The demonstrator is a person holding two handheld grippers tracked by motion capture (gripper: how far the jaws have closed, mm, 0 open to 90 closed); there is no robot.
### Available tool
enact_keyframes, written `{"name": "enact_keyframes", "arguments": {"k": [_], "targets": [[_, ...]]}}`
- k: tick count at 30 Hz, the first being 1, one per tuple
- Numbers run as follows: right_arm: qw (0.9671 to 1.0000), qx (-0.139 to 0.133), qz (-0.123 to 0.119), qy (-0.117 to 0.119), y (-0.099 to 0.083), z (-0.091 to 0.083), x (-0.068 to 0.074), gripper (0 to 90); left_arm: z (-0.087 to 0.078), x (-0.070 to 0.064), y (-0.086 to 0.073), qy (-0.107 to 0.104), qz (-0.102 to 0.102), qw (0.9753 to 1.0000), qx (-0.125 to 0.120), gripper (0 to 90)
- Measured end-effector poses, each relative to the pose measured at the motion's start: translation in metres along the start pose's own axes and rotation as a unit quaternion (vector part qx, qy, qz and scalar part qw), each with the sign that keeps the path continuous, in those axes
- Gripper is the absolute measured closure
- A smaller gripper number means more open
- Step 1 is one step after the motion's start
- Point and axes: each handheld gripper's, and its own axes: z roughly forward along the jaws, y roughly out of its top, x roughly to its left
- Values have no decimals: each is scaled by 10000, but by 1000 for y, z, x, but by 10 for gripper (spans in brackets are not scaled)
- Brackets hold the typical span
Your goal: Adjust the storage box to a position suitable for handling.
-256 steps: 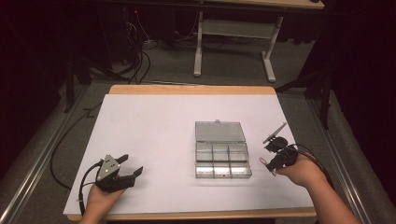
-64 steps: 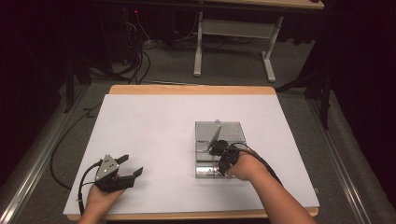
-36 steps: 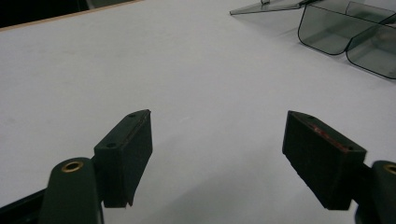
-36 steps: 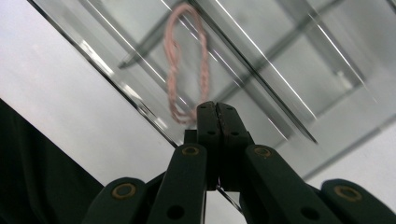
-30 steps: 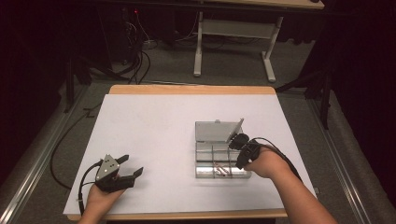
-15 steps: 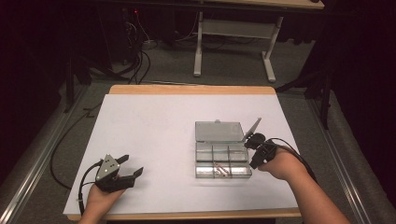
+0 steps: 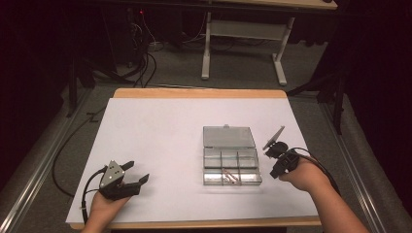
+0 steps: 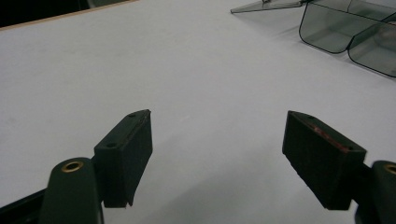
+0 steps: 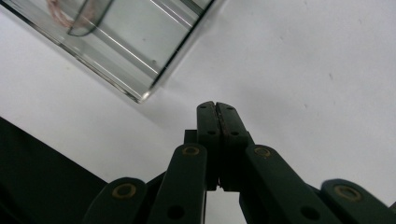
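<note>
Left gripper (image 7: 138, 180): rests at the near left of the table (image 7: 155, 126), held in the person's left hand (image 7: 104, 204); grey three-cornered plate on top, cable trailing to the left.
Left gripper jaws: spread wide apart, nothing between them; in the left gripper view the two black pads (image 8: 125, 154) stand over bare white surface.
Table surface: white sheet over a wooden top, wood edge visible at the far and near sides.
Compartment box (image 7: 231, 165): clear plastic, right of the table's centre, well apart from the left gripper; six compartments in two rows of three.
Box lid (image 7: 228, 137): folded open and lying flat on the table on the far side of the compartments.
Box contents: small reddish pieces (image 7: 230, 175) lie in the near middle compartment; too small to identify.
Box corner in the right gripper view: clear wall and corner (image 9: 140, 95) sit just ahead and left of the jaw tips, not touching them.
Right gripper (image 7: 273, 150): just beside the box's right edge, held in the person's right hand (image 7: 301, 175); cable loops off to the right.
Right gripper jaws: pressed together, nothing visible between them, tips over the white surface.
</note>
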Motion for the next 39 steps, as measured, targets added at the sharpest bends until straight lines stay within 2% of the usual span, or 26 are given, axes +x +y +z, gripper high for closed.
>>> {"name": "enact_keyframes", "arguments": {"k": [4,6,7,13,23,27,32,35,39], "targets": [[10000,-35,69,-10,-5,4,-5,894,0,0,0,0,2,10000,1,251],[9998,-40,201,15,-7,7,-6,894,0,0,0,4,4,10000,1,251],[9999,-64,120,1,-8,9,-8,892,0,0,0,5,4,10000,2,251],[9997,-157,207,18,-12,18,-9,881,0,0,0,8,2,10000,3,251],[9978,-602,276,-12,-20,26,-10,878,0,0,0,9,2,10000,1,251],[9951,-925,344,-72,-25,27,-10,878,0,0,0,12,-1,10000,2,251],[9897,-1352,439,-163,-33,30,-9,878,0,0,0,17,0,10000,4,251],[9857,-1602,480,-207,-37,32,-8,878,0,0,0,19,-2,10000,9,251],[9787,-1976,498,-262,-44,34,-6,879,0,0,0,23,-4,10000,10,251]]}}
